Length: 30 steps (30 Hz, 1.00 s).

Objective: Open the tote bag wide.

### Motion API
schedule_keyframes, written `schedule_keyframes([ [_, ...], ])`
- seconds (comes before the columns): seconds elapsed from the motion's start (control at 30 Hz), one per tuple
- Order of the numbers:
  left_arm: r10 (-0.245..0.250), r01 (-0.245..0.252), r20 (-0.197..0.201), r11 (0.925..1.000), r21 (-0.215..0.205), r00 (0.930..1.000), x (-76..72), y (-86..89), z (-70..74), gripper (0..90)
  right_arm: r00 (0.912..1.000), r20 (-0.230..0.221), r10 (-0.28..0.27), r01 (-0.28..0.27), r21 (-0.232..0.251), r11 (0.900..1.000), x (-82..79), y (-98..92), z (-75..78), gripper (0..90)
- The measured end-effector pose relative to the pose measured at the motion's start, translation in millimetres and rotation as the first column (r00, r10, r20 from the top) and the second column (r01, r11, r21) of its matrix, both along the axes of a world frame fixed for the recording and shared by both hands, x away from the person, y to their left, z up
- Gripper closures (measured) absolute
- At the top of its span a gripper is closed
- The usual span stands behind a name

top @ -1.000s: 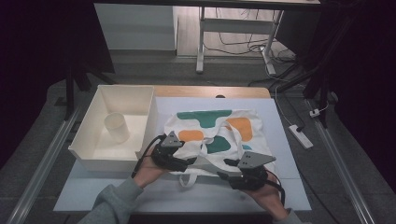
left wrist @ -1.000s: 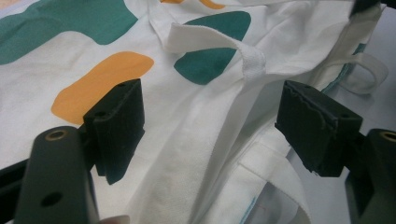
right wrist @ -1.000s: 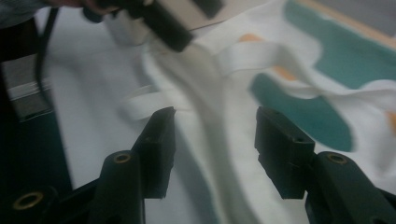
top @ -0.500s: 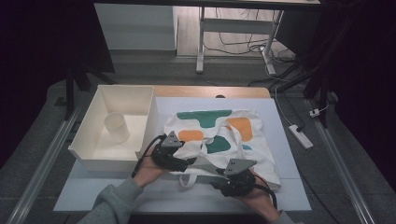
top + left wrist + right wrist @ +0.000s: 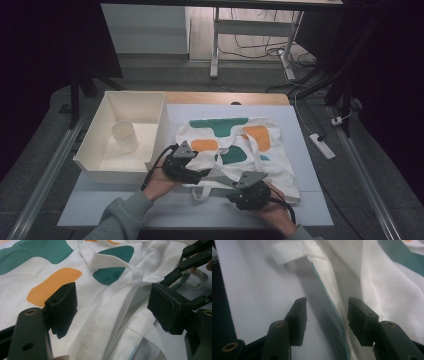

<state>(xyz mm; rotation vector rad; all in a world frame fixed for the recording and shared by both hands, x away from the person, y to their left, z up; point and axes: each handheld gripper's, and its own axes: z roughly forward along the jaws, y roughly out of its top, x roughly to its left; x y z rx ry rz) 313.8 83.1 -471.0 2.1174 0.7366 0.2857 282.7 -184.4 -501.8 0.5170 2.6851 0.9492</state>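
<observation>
A white tote bag (image 5: 270, 160) with green and orange patches lies flat on the pale mat. My left gripper (image 5: 202, 175) rests over its near left part, pointing right. In the left gripper view it (image 5: 115, 310) stands open, with loose folds of the bag (image 5: 105, 315) between the jaws and no pad pressing on them. My right gripper (image 5: 228, 193) is low at the bag's near edge, pointing left. Its jaws (image 5: 327, 312) have just been closing; they are open, and the teal-trimmed bag edge (image 5: 334, 312) lies between them untouched. A strap loop (image 5: 200, 192) hangs over the near side.
A white open box (image 5: 160, 125) stands at the left of the table with a white cup (image 5: 125, 136) inside. The mat (image 5: 300, 210) ends close to the front. A power strip (image 5: 321, 146) lies on the floor to the right, and desk legs and cables stand behind the table.
My right gripper has dropped and shifted left toward the bag's near edge, and its jaws have narrowed a little. The left gripper and the bag have stayed put.
</observation>
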Motion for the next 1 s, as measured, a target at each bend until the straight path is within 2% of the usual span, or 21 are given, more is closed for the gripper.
schedule_keyframes([
  [0.17, -0.001, 0.001, 0.001, 1.0000, 0.001, 1.0000, 0.2, -0.2, 0.0, 23.7, 0.9999, 0.016, 0.001, 0.000, -0.043, 0.999, -1.6, 3.3, -3.6, 54.5],
  [0.27, -0.003, 0.003, 0.003, 1.0000, 0.001, 1.0000, -0.5, -0.7, 0.4, 23.8, 0.9995, 0.031, -0.004, 0.007, -0.071, 0.997, -2.1, 5.1, -5.9, 59.1],
  [0.37, -0.003, 0.003, 0.007, 1.0000, -0.002, 1.0000, -0.9, -1.1, 1.4, 24.1, 0.9982, 0.058, -0.014, 0.020, -0.095, 0.995, -1.5, 5.9, -7.3, 67.7],
  [0.4, -0.003, 0.003, 0.010, 1.0000, -0.005, 0.9999, -1.3, -1.4, 1.8, 24.1, 0.9982, 0.058, -0.014, 0.020, -0.095, 0.995, -1.5, 5.9, -7.3, 67.7],
  [0.47, -0.008, 0.008, 0.015, 0.9999, -0.007, 0.9999, -2.1, -2.2, 3.8, 24.2, 0.9961, 0.086, -0.019, 0.029, -0.117, 0.993, -2.2, 6.7, -7.7, 76.0],
  [0.5, -0.008, 0.008, 0.015, 0.9999, -0.007, 0.9999, -2.1, -2.2, 3.8, 24.1, 0.9961, 0.086, -0.019, 0.029, -0.117, 0.993, -2.2, 6.7, -7.7, 76.0],
  [0.53, -0.010, 0.010, 0.018, 0.9999, -0.007, 0.9998, -2.3, -2.9, 4.8, 24.2, 0.9947, 0.102, -0.014, 0.027, -0.134, 0.991, -2.7, 6.8, -7.7, 82.6],
  [0.57, -0.011, 0.011, 0.019, 0.9999, -0.007, 0.9997, -2.4, -3.4, 5.4, 24.2, 0.9947, 0.102, -0.014, 0.027, -0.134, 0.991, -2.7, 6.8, -7.7, 82.6],
  [0.6, -0.014, 0.014, 0.022, 0.9999, -0.009, 0.9997, -2.5, -4.4, 6.3, 24.2, 0.9939, 0.110, -0.015, 0.030, -0.136, 0.990, -2.5, 6.7, -7.8, 86.7],
  [0.77, -0.032, 0.032, 0.052, 0.9994, 0.011, 0.9981, -2.3, -15.1, 12.7, 24.2, 0.9918, 0.127, -0.009, 0.027, -0.136, 0.990, -3.6, 6.9, -6.3, 87.8],
  [0.9, -0.068, 0.067, 0.078, 0.9975, 0.025, 0.9946, -1.8, -28.9, 18.9, 25.4, 0.9932, 0.116, -0.009, 0.023, -0.121, 0.992, -3.7, 5.4, -4.3, 87.9],
  [1.0, -0.093, 0.091, 0.078, 0.9953, 0.032, 0.9925, 0.3, -37.2, 21.6, 26.5, 0.9938, 0.111, -0.006, 0.018, -0.108, 0.994, -4.0, 4.3, -2.9, 87.9],
])
